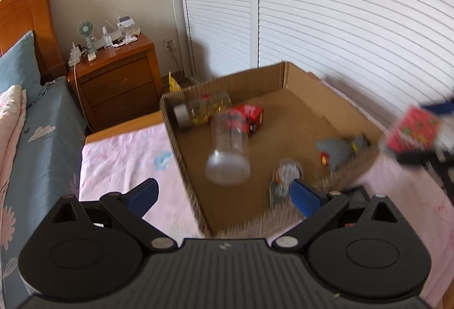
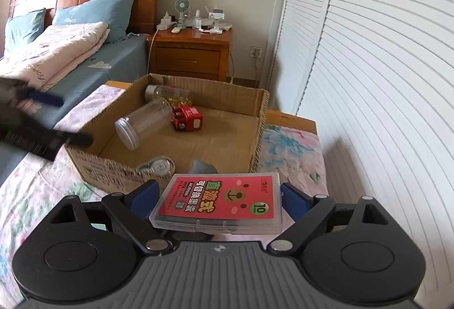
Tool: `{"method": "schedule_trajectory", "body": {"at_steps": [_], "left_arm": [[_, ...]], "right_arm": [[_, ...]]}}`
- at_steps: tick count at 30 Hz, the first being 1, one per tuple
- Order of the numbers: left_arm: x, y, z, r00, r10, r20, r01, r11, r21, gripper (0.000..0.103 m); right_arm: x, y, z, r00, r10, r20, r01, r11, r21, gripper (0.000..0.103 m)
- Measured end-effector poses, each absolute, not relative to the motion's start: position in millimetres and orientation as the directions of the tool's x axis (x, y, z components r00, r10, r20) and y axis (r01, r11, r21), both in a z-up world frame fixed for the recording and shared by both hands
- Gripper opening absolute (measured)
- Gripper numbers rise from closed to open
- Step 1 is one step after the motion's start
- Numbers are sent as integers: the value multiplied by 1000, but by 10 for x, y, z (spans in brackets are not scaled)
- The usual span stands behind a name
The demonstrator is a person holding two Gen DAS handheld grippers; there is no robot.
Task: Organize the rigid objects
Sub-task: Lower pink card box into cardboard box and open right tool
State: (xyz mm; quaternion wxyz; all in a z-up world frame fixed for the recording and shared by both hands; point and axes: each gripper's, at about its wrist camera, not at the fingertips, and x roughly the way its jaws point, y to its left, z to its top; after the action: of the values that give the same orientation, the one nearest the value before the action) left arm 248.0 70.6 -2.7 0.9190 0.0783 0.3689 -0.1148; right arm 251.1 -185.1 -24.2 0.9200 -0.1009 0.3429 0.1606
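An open cardboard box (image 2: 259,121) (image 1: 334,92) sits on a pink floral cloth. Inside lie a clear jar with a white lid (image 2: 144,123) (image 1: 228,148), a second jar with yellow contents (image 2: 170,94) (image 1: 203,110), a red toy (image 2: 188,117) (image 1: 252,117), a grey object (image 1: 337,151) and a small clear round container (image 2: 157,165) (image 1: 285,174). My right gripper (image 2: 218,199) is shut on a clear flat case with a red label (image 2: 220,199) (image 1: 412,130), held just before the box's near wall. My left gripper (image 1: 224,195) is open and empty above the box's near-left corner.
A bed with blue sheet and pink quilt (image 2: 62,53) lies at the left. A wooden nightstand (image 2: 190,53) (image 1: 119,82) with a small fan and bottles stands behind the box. White louvred wardrobe doors (image 2: 369,67) run along the right.
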Motion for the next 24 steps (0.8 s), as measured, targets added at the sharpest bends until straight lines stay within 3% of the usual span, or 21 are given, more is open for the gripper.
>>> {"method": "schedule_trajectory", "body": {"at_steps": [11, 17, 19, 24], "left_arm": [[1931, 970, -82, 692, -146, -707, 191, 981, -15, 99], [1772, 1026, -98, 719, -95, -688, 148, 989, 18, 99], [1747, 1050, -112, 720, -90, -688, 142, 990, 19, 99], [1705, 1120, -136, 714, -115, -691, 142, 990, -17, 99]], "right_arm": [[3064, -1495, -100, 697, 256, -670, -399, 915, -65, 94], [3437, -1277, -90, 701, 233, -674, -382, 921, -79, 94], [3544, -1237, -92, 716, 223, -661, -359, 930, -76, 103], [3626, -1181, -135, 706, 190, -682, -335, 938, -86, 103]]}}
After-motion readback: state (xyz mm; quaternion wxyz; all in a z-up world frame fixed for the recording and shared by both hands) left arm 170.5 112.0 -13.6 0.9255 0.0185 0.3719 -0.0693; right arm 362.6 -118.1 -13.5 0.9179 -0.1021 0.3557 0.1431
